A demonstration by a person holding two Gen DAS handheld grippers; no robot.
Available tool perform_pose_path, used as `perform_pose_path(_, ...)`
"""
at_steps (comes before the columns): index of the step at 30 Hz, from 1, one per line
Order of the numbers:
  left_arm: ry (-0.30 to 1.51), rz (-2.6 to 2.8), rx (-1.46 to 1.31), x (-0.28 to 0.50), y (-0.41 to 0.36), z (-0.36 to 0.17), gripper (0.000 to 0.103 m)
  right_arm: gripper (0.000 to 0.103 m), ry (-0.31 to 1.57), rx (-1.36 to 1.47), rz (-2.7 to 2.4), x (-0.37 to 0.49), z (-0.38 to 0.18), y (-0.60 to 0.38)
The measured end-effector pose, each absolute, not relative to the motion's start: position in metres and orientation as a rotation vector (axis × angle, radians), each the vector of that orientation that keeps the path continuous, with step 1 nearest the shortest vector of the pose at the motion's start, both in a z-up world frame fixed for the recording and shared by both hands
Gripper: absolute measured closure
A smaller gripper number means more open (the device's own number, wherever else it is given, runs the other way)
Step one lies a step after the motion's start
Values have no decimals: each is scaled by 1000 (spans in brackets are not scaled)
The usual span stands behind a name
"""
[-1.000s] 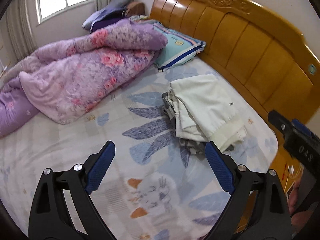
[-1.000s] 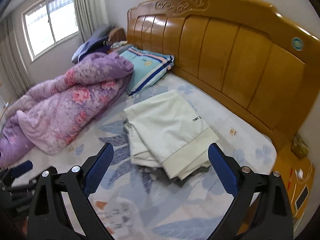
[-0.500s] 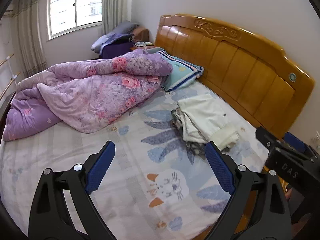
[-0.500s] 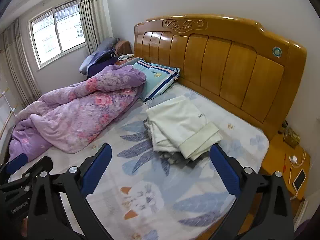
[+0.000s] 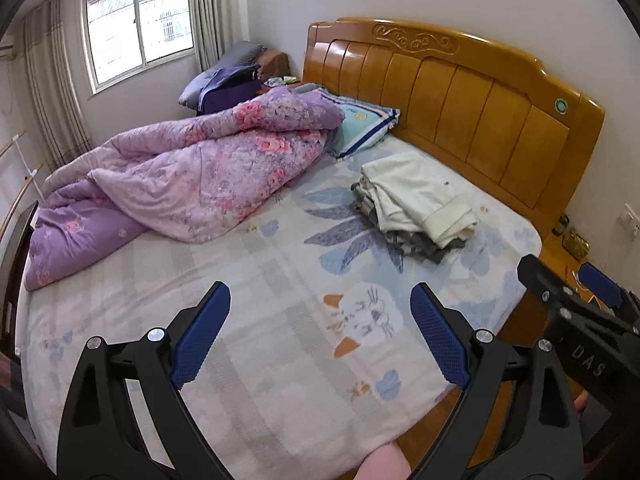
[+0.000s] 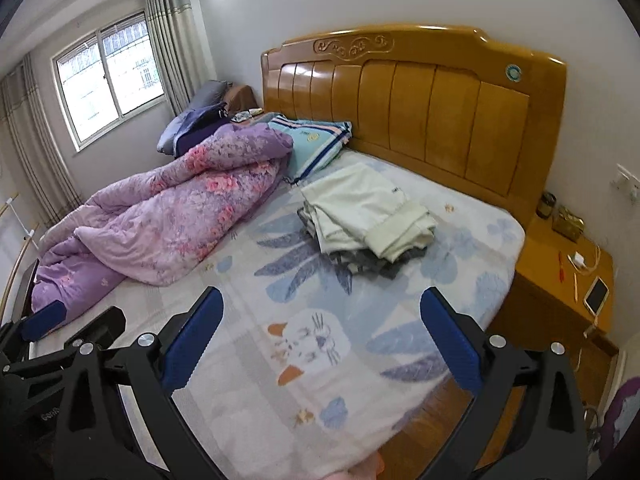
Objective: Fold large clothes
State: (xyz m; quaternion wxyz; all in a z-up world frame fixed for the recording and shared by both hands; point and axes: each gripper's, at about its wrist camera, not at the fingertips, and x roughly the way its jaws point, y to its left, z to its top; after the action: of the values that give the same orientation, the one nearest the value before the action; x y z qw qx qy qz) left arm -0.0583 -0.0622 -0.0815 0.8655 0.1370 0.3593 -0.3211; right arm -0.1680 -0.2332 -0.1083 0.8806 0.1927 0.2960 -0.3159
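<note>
A folded cream garment [image 5: 416, 194] [image 6: 368, 210] lies on top of a small stack of folded clothes, with a grey one [image 5: 424, 244] [image 6: 368, 264] underneath, on the bed near the headboard. My left gripper [image 5: 320, 320] hovers open over the near part of the bed, far from the stack, with nothing between its blue pads. My right gripper [image 6: 320, 320] is likewise open and empty above the near bed edge. Each gripper shows at the side of the other's view.
A rumpled purple floral quilt [image 5: 192, 172] [image 6: 168, 220] covers the bed's left side, with a striped pillow [image 5: 360, 124] by the wooden headboard [image 5: 460, 96]. A nightstand [image 6: 568, 280] with a phone [image 6: 596, 290] stands at the right. The patterned sheet [image 5: 280, 280] lies flat in the middle.
Both grippers have pulled back and up from the folded stack, so the whole bed now shows. Both stayed open and empty.
</note>
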Motion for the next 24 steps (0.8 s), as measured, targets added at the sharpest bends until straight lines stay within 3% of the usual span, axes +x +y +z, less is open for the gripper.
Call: perform_pose_path(24,708,-605,201,-69,-17,-74,10,8,573,315,-600,-172,-102,-198)
